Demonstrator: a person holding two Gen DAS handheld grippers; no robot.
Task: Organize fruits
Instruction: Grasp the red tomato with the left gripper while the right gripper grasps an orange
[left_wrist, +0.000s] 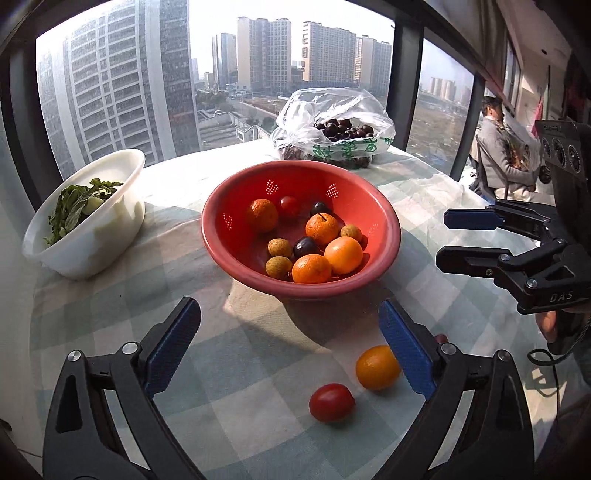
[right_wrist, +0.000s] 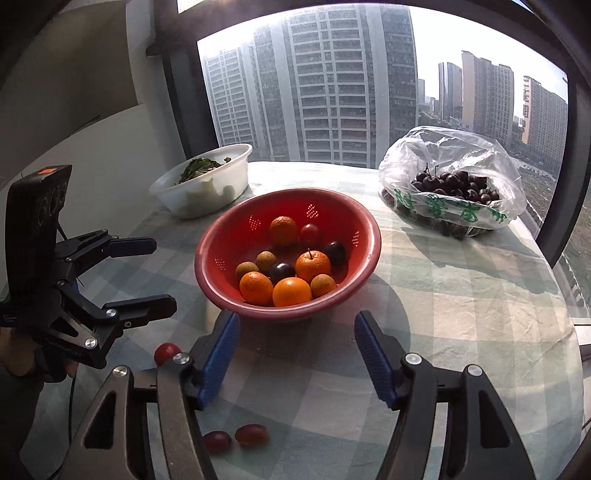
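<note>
While both grippers gape empty | red colander (left_wrist: 384, 254) ahead | white basin (left_wrist: 122, 221), cherry bag (left_wrist: 332, 107) behind

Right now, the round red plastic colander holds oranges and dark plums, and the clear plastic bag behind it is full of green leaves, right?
Not quite. The clear plastic bag holds dark cherries, not green leaves; the leaves sit in the white plastic tub. The right wrist view shows this. The round red plastic colander does hold oranges and dark plums.
</note>
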